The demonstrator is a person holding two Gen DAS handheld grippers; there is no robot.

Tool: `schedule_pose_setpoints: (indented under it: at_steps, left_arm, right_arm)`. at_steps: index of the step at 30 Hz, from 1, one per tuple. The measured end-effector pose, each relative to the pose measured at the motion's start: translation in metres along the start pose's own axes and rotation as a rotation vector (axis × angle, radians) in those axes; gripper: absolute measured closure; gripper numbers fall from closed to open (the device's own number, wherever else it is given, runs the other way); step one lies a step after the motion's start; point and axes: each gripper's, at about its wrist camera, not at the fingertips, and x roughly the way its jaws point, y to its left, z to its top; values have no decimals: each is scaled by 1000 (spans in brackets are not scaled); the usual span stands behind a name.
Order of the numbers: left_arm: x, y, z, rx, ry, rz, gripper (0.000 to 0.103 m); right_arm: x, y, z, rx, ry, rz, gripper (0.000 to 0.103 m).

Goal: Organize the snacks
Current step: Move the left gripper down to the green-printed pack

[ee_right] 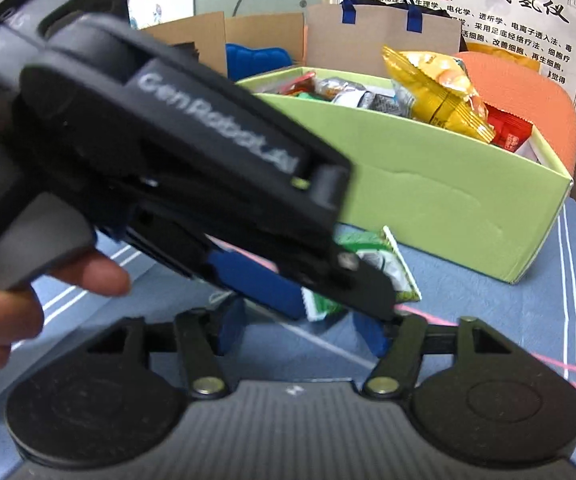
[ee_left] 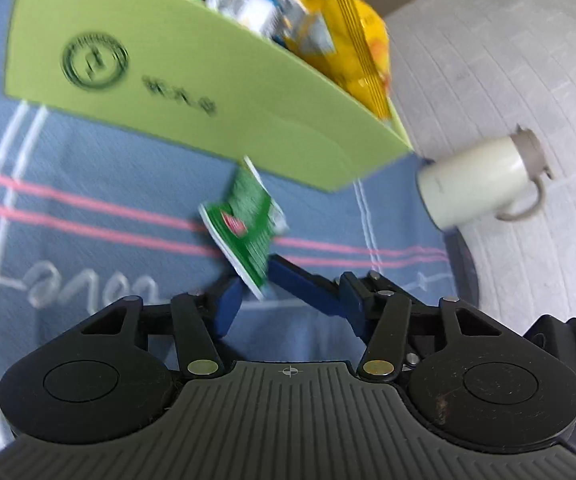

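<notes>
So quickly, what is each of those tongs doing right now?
Left tongs: closed on the green foil snack packet.
Right tongs: open, holding nothing; the left tongs and that packet are just in front.

Blue tablecloth (ee_left: 88, 184), green snack box (ee_left: 192, 100), white mug (ee_left: 475, 184)

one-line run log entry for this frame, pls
left gripper: shut on green packet | right gripper: open, nothing held | green box: already holds snacks | packet: not yet in box
</notes>
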Motion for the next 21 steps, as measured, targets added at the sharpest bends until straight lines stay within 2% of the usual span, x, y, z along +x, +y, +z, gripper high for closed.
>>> schedule_pose_setpoints:
  at_steps: [1, 4, 6, 9, 14, 17, 21]
  left_arm:
    - [-6, -1, -1, -1, -13, 5, 71]
    - [-31, -6, 1, 45, -116, 57, 64]
    - [-36, -10, 12, 65, -145, 89, 61]
    - [-20, -18, 30, 130, -106, 112, 64]
    - [9, -23, 46, 186, -60, 154, 66]
    - [27, -21, 50, 183, 16, 137, 69]
    - [22, -15, 41, 156, 33, 95, 69]
  right_arm:
    - [-3, 1, -2, 1, 7, -3, 32]
    - [-22, 0, -8, 5, -3, -52, 26]
    - [-31, -8, -9, 61, -29, -85, 25]
    - [-27, -17, -5, 160, -39, -62, 25]
    - [-7, -9, 2, 137, -13, -18, 25]
    - [7, -12, 8, 136, 4, 8, 21]
    - [7, -9, 9, 113, -3, 27, 20]
